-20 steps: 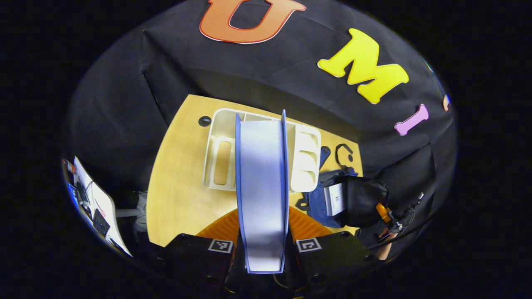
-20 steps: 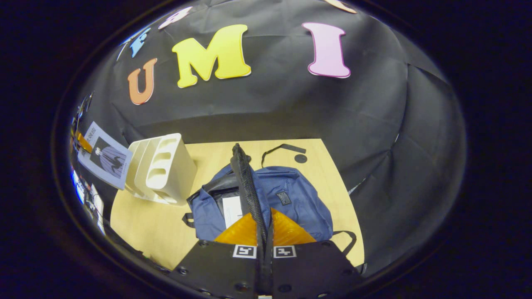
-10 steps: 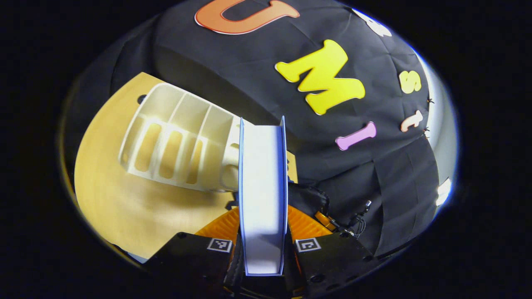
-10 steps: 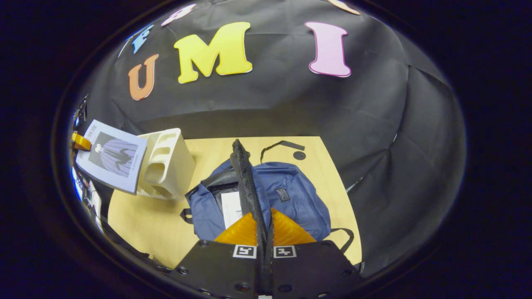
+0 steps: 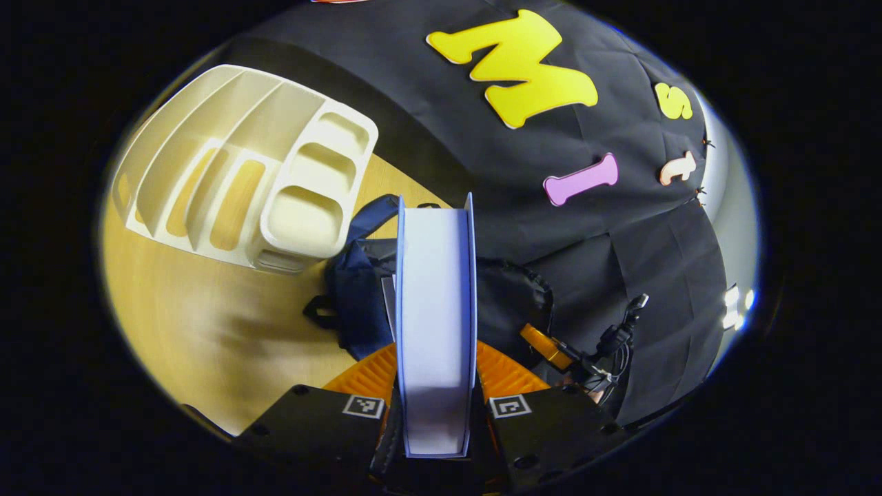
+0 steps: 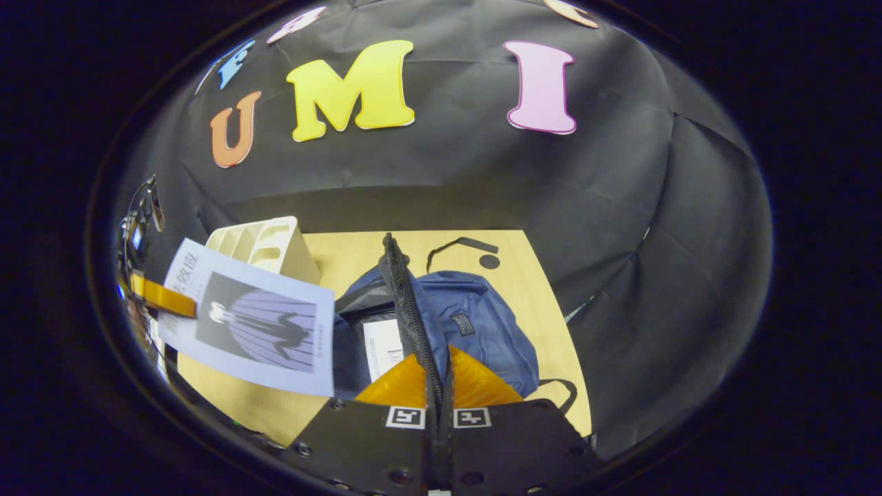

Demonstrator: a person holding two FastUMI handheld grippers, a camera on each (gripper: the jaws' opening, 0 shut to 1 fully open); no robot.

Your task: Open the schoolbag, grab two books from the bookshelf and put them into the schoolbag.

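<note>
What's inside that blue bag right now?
Through the bag's held-open mouth, one white book lies in the dark lining. Anything deeper is hidden by the flap and fabric.

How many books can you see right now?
2. One book is clamped in the left gripper, above the bag. A second lies inside the open bag. The shelf slots look bare; others may be hidden.
</note>
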